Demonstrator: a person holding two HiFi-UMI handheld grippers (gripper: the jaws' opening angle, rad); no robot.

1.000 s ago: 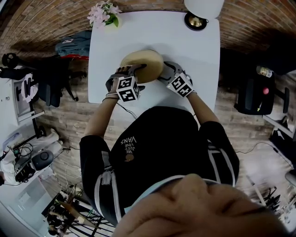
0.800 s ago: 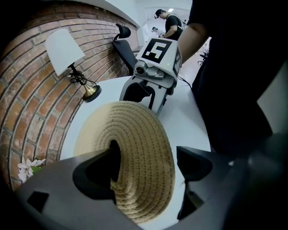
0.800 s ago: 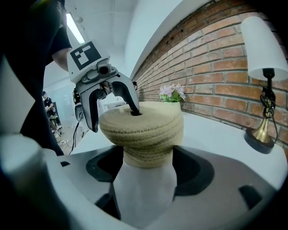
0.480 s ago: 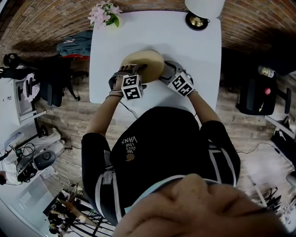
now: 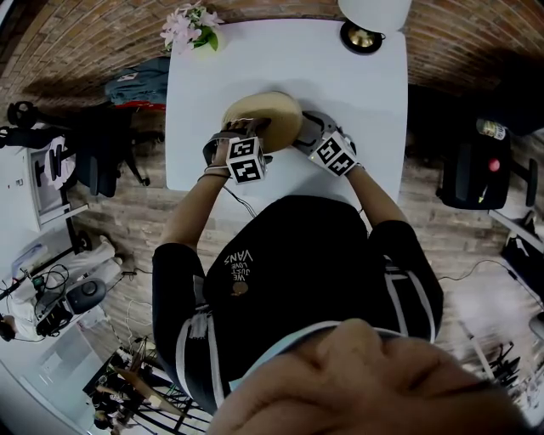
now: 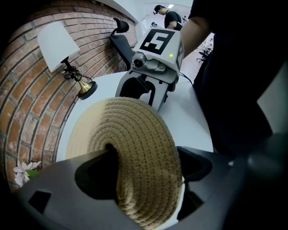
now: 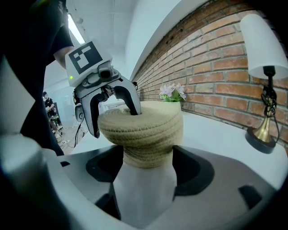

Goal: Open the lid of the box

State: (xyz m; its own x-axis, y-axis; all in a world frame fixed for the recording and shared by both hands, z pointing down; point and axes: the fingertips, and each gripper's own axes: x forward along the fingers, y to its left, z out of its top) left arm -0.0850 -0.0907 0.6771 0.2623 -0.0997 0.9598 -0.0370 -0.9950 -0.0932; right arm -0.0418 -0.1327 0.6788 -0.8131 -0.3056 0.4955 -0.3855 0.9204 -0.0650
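Note:
A round box of coiled tan rope (image 5: 263, 115) stands on the white table (image 5: 340, 85). Its lid (image 6: 135, 134) lies between the jaws of my left gripper (image 6: 144, 152): one finger sits in the dip at the lid's centre, the other is past its rim. From the right gripper view, my left gripper (image 7: 114, 121) is seen clamped on the lid's near edge. My right gripper (image 7: 148, 157) is shut on the narrower body (image 7: 146, 155) below the lid. In the head view, my left gripper (image 5: 242, 132) and my right gripper (image 5: 308, 127) flank the box.
A lamp with a white shade and brass base (image 5: 361, 38) stands at the table's far right corner, and pink flowers (image 5: 191, 25) at the far left. A brick wall (image 7: 216, 54) runs behind the table. A dark chair (image 5: 472, 170) stands to the right.
My left gripper has shifted slightly to the right, closer onto the lid. The box and my right gripper stay where they were.

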